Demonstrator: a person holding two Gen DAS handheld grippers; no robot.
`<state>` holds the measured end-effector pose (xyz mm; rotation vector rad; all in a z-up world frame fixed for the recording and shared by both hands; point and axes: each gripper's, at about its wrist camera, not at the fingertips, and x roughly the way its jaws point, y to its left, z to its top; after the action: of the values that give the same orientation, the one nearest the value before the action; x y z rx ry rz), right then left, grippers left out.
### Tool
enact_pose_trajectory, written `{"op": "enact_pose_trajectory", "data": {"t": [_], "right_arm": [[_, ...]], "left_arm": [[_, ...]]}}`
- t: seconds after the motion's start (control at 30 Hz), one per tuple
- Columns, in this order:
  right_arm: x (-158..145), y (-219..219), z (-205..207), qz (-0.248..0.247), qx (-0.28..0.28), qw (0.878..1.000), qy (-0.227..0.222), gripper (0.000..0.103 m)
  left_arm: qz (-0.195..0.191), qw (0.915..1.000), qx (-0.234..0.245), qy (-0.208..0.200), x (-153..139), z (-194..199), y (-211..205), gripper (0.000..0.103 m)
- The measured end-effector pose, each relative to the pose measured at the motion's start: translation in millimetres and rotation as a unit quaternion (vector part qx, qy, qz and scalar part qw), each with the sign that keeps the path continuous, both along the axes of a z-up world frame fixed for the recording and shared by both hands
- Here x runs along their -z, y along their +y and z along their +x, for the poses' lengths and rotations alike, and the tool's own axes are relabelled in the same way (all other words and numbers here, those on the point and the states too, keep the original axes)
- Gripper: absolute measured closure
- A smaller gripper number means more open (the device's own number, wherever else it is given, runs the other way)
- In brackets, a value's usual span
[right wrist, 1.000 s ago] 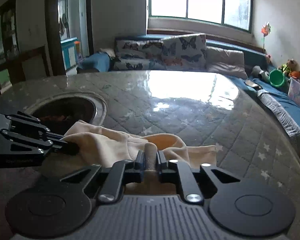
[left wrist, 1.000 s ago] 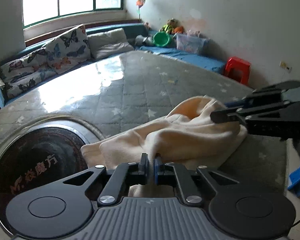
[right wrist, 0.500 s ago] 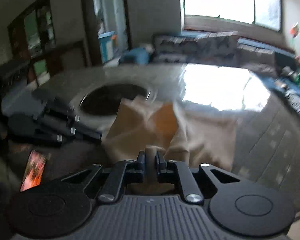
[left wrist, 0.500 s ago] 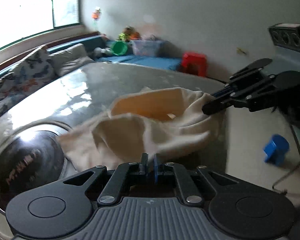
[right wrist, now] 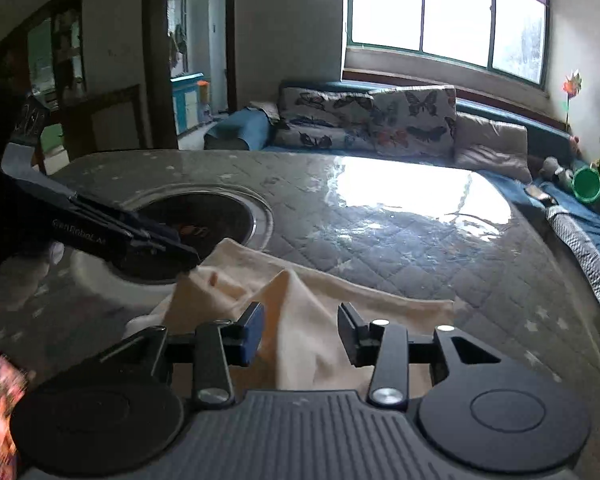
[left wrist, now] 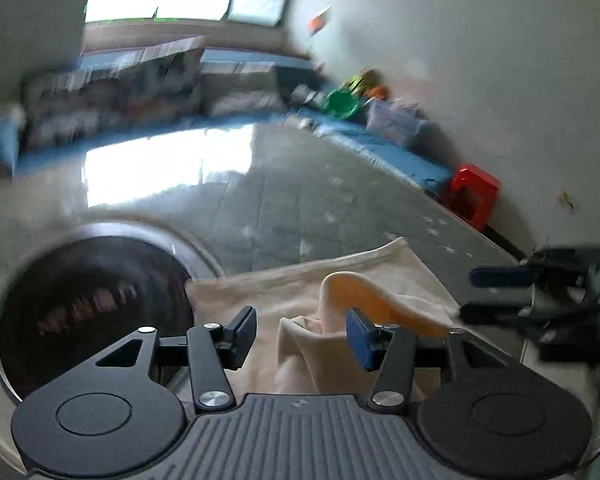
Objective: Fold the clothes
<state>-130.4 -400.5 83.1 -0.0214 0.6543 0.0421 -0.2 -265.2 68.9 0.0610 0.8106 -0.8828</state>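
Note:
A cream garment point(left wrist: 300, 292) with an orange inner side lies rumpled on the grey quilted table point(left wrist: 320, 200), near its front edge; it also shows in the right wrist view point(right wrist: 308, 320). My left gripper point(left wrist: 300, 332) is open, its jaws on either side of a raised fold, holding nothing. My right gripper point(right wrist: 300, 330) is open over the cloth and empty. In the left wrist view the right gripper point(left wrist: 512, 292) shows at the far right. In the right wrist view the left gripper point(right wrist: 188, 258) reaches in from the left, its tips at the cloth's left edge.
A round dark inset point(left wrist: 88, 304) sits in the table left of the garment; it also shows in the right wrist view point(right wrist: 200, 220). A sofa with butterfly cushions point(right wrist: 368, 124) lines the far side. A red stool point(left wrist: 472, 196) and a green tub point(left wrist: 342, 104) stand by the wall.
Both grippers were shut on the garment and held it up stretched between them. Now both have opened and the garment lies on the table.

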Motion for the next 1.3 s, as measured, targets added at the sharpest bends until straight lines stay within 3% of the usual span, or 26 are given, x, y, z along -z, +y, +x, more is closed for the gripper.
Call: {"op": "enact_pose_trajectory", "data": {"t": [0.17,0.2,0.23,0.27,0.33,0.4,0.5,0.67,0.8,0.93,1.03,1.2,1.3], "right_arm": [[19.4,5.1,45.9,0.003,-0.002,1.000,0.030,0.062],[24.5,6.6,51.5,0.000,-0.003,0.999,0.038,0.062],[29.6,7.4,56.4,-0.003,-0.002,0.999,0.046,0.062],[34.3,7.8,58.6,-0.005,0.000,0.999,0.052,0.062],[41.9,7.8,59.0,-0.011,0.006,0.998,0.060,0.064],[48.0,7.2,55.8,-0.017,0.012,0.998,0.065,0.084],[50.1,7.8,44.2,-0.038,0.032,0.997,0.060,0.095],[37.9,-4.5,9.4,-0.066,0.095,0.993,0.019,0.097],[34.9,-32.2,-22.6,-0.058,0.183,0.981,0.006,0.097],[52.6,-61.7,-45.4,-0.044,0.251,0.966,0.047,0.096],[66.1,-69.0,-54.1,-0.035,0.251,0.964,0.084,0.085],[54.9,-64.4,-73.9,-0.031,0.225,0.971,0.078,0.076],[38.0,-58.9,-80.5,-0.024,0.205,0.977,0.063,0.067]], "left_arm": [[0.028,0.9983,-0.004,0.051,22.1,18.4,-17.8,0.053],[0.030,0.9978,0.000,0.060,26.2,18.9,-18.0,0.058],[0.031,0.9971,0.004,0.070,30.2,19.3,-18.1,0.079],[0.029,0.9965,0.008,0.078,32.4,19.2,-15.7,0.089],[0.026,0.9964,0.014,0.080,34.8,14.8,-11.3,0.094],[0.022,0.9966,0.021,0.076,32.9,7.7,-3.8,0.096],[0.018,0.9973,0.031,0.064,27.2,-4.5,8.7,0.097],[0.022,0.9983,0.033,0.042,22.8,-23.9,32.4,0.097],[0.023,0.9982,0.031,0.046,25.6,-32.2,49.6,0.097],[0.032,0.9973,0.044,0.048,29.8,-39.5,54.1,0.096],[0.045,0.9967,0.056,0.037,29.5,-43.2,48.5,0.093],[0.040,0.9974,0.058,0.017,22.6,-40.7,38.6,0.068],[0.042,0.9984,0.035,0.014,25.2,-32.0,32.2,0.054]]}}
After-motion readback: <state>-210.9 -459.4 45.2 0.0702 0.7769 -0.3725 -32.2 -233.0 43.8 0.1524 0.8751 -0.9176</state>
